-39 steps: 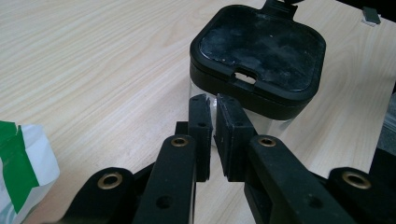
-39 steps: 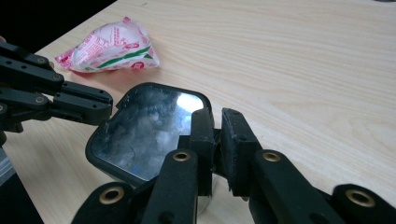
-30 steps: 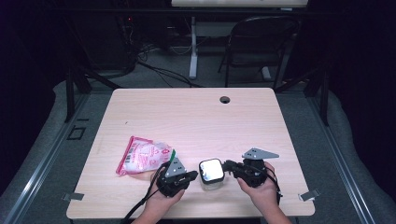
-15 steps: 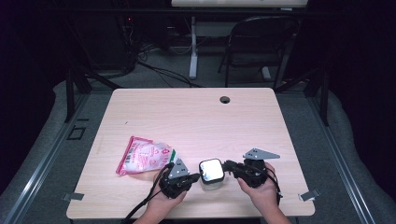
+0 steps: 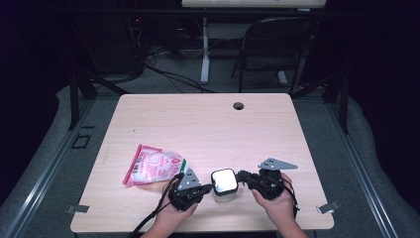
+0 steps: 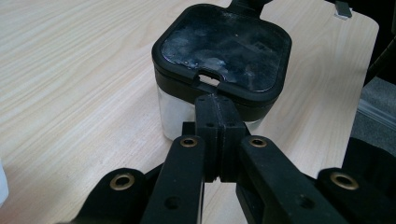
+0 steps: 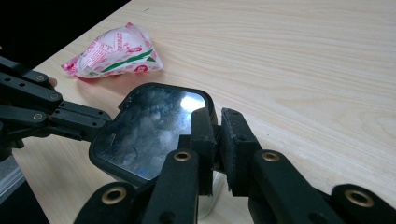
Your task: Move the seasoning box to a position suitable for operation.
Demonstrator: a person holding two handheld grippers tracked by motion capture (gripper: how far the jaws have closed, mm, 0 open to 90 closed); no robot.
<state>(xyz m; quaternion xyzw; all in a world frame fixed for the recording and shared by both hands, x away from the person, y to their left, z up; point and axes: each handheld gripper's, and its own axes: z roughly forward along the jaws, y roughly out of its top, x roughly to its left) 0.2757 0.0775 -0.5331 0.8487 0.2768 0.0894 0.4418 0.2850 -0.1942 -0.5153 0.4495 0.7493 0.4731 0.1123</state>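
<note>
Packet (image 5: 152,167) of pink-and-white printed plastic lies at the left of the near half of the light wooden table (image 5: 208,124), just beside the left gripper (image 5: 207,187). That gripper's jaws are pressed fully together, tips touching the near edge of the black lid (image 6: 223,44), by a small notch in its rim. Between the two grippers stands the clear square container (image 5: 224,184), close to the table's front edge, its lid glossy and smeared. From the other side the right gripper (image 5: 241,177) meets the lid's rim; its jaws stand narrowly parted, and whether they pinch a tab of the lid cannot be told.
</note>
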